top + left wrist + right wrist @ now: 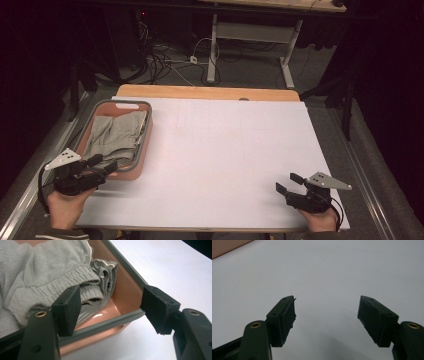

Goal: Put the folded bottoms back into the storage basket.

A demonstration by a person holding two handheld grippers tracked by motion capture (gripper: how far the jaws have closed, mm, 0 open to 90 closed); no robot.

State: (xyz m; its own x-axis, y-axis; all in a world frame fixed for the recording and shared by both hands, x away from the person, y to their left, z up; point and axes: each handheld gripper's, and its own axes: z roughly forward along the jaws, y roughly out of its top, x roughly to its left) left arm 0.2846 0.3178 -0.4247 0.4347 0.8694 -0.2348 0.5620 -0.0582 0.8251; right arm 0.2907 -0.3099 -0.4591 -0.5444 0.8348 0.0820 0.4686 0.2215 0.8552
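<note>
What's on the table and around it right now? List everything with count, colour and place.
basket: one, salmon with grey rim, table's left side.
grey garment: one, crumpled inside the basket.
white sheet: one, covering the table.
table: one, wooden edge at the far side.
desk frame: one, white legs, behind, cables on the floor.
left hand-held gripper: black, open, at the basket's near corner.
right hand-held gripper: black, open, over the sheet's near right.

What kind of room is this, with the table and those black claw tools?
Probably a lab or workshop set up for recording handling tasks. A white-covered table holds a pink basket of grey clothes, and cables lie tangled on the floor by a desk frame.
</note>
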